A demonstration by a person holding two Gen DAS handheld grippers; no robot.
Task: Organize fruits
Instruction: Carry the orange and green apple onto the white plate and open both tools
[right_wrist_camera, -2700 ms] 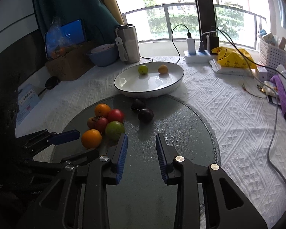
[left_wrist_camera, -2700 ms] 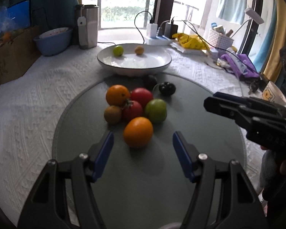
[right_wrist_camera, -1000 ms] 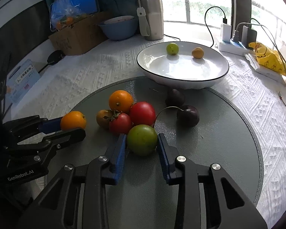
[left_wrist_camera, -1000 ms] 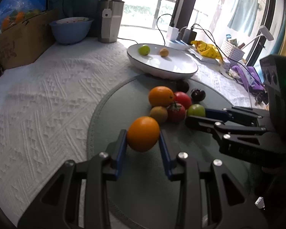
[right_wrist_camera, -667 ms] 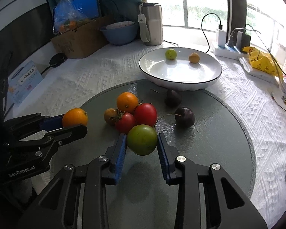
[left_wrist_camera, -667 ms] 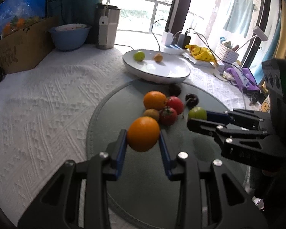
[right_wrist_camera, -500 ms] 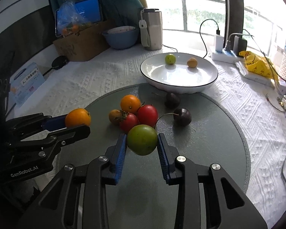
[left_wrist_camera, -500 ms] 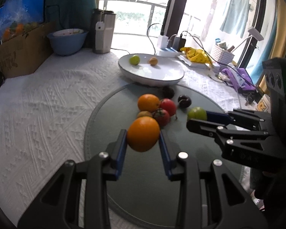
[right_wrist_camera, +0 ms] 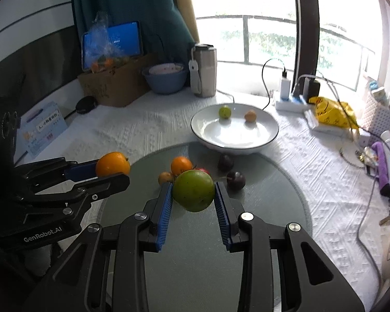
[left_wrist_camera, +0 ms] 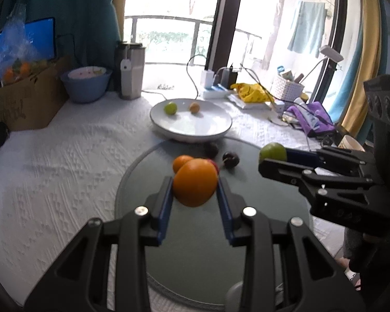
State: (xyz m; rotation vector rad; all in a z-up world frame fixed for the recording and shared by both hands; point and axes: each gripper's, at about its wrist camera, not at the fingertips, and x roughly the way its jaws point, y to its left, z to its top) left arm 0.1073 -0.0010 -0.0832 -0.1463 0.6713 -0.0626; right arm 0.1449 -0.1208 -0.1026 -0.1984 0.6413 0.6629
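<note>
1. Left wrist view: we see the left gripper point(left_wrist_camera: 195, 197) clamped on an orange point(left_wrist_camera: 195, 185) above the grey mat point(left_wrist_camera: 260, 234).
2. Right wrist view: we see the right gripper point(right_wrist_camera: 193, 199) clamped on a green fruit point(right_wrist_camera: 193, 190) over the mat's centre.

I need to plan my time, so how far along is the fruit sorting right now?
Early stage. Done: two small fruits, a green one and an orange one, sit in the white plate. In hand: the left tool grips an orange and the right tool grips a green fruit, both lifted above the mat. Left: another orange, a small brownish fruit, red fruit and two dark plums on the grey mat.
</note>
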